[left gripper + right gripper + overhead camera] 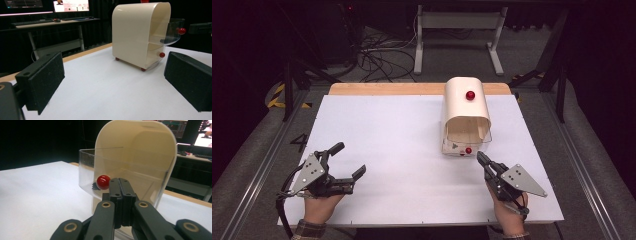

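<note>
A cream round-topped box (466, 107) stands at the back right of the white tabletop (387, 140), with a red knob (470, 95) on its top. A clear curved panel (464, 146) with a smaller red knob (468, 150) sticks out of its open front. My right gripper (480, 157) is shut and empty, its tips just in front of that panel. In the right gripper view its tips (118, 182) sit right beside the red knob (103, 182), apart from it. My left gripper (350, 159) rests open at the front left, its pads (47, 80) wide apart and aimed at the box (140, 32).
A wooden strip (412, 89) runs along the table's far edge. Beyond it stand the white legs of a desk (459, 30) with cables on the floor (382, 60). Monitors (71, 5) glow on a desk in the dark background.
</note>
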Action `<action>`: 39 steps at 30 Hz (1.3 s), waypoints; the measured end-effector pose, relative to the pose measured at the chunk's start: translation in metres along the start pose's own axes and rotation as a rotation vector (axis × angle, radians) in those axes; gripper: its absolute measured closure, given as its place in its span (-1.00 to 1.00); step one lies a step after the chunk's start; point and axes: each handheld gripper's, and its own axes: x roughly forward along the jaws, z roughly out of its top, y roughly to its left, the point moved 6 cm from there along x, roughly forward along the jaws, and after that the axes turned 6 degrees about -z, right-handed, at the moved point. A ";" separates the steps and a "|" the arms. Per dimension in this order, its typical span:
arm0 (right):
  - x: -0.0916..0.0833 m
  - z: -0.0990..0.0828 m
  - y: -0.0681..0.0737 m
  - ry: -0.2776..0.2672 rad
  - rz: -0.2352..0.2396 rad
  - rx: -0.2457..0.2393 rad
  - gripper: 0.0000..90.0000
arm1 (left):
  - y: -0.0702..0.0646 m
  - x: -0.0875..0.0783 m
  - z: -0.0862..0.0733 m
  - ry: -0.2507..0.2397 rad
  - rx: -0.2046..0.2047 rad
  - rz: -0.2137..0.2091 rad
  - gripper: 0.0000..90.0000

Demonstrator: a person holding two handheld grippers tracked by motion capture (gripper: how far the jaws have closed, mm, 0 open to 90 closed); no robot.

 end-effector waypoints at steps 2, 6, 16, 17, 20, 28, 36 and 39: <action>0.002 0.000 0.001 0.001 -0.001 0.000 1.00 | 0.001 0.000 0.000 -0.002 0.001 -0.002 -0.92; 0.005 0.001 0.003 0.003 -0.006 -0.004 1.00 | 0.000 -0.001 0.000 -0.006 -0.003 -0.002 -0.92; 0.012 0.001 0.004 0.013 -0.025 0.000 1.00 | 0.001 -0.001 0.000 -0.013 -0.006 -0.007 -0.92; 0.012 0.001 0.004 0.013 -0.026 -0.001 1.00 | 0.001 -0.001 0.000 -0.013 -0.007 -0.007 -0.92; 0.013 0.001 0.004 0.016 -0.026 -0.002 1.00 | 0.001 -0.001 -0.001 -0.008 -0.006 -0.008 -0.91; 0.017 0.000 0.003 0.023 -0.035 0.001 1.00 | 0.001 -0.002 -0.001 -0.010 -0.011 -0.006 -0.91; 0.018 0.000 0.003 0.022 -0.038 0.004 1.00 | 0.001 -0.001 -0.001 -0.008 -0.003 -0.011 -0.91; 0.019 0.000 0.003 0.022 -0.042 0.004 1.00 | 0.001 -0.001 -0.001 -0.010 -0.005 -0.010 -0.91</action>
